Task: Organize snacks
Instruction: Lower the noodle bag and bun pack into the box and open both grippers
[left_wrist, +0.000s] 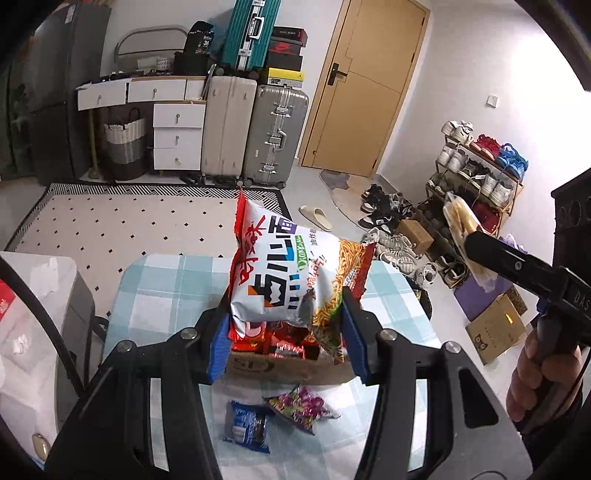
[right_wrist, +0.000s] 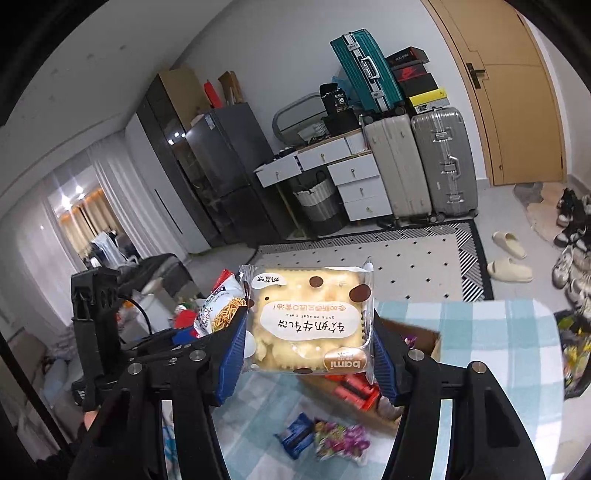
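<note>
My left gripper (left_wrist: 284, 325) is shut on a white and red noodle snack bag (left_wrist: 288, 269), held above a cardboard box (left_wrist: 288, 367) with red snack packs inside. My right gripper (right_wrist: 308, 347) is shut on a pale yellow nougat cracker pack (right_wrist: 308, 317), held above the same box (right_wrist: 424, 339). The right gripper and its pack (left_wrist: 461, 221) show at the right of the left wrist view. A blue snack pack (left_wrist: 247, 426) and a purple snack pack (left_wrist: 301, 406) lie on the checked tablecloth (left_wrist: 162, 291) in front of the box. The noodle bag also shows in the right wrist view (right_wrist: 221, 310).
The table has a blue and white checked cloth (right_wrist: 480, 332). Beyond it lie a dotted rug (left_wrist: 122, 225), suitcases (left_wrist: 273, 133), a white drawer unit (left_wrist: 177, 136), a wooden door (left_wrist: 369, 85) and a shoe rack (left_wrist: 476, 166). A grey appliance (left_wrist: 40, 302) stands left of the table.
</note>
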